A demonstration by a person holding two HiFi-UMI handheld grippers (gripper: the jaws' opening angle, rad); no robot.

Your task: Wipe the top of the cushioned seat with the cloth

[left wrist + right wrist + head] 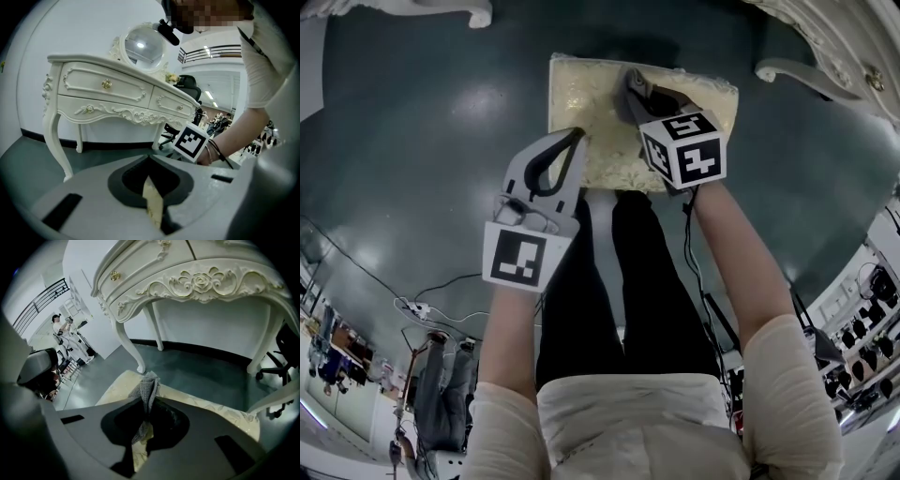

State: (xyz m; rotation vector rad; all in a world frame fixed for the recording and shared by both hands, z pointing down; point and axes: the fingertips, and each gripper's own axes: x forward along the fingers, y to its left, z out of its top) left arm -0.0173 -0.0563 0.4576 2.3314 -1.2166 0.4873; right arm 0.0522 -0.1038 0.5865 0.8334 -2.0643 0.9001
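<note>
The cushioned seat (581,94) is cream with a pale pattern and stands on the dark floor in front of me. My right gripper (639,96) is over the seat's far right part, shut on a grey knitted cloth (148,386). The cloth pokes out past the jaw tips and hangs down toward the seat (197,401). My left gripper (570,139) hovers at the seat's near left edge with its jaws closed and nothing held. In the left gripper view only a sliver of the seat (153,202) shows through the slit behind the left gripper (150,159).
A white carved dressing table (197,282) stands just beyond the seat, its legs (797,70) close to the seat's far corners. It carries a round mirror (143,44). A black office chair (283,350) is at the right. Cables (417,309) lie on the floor at the left.
</note>
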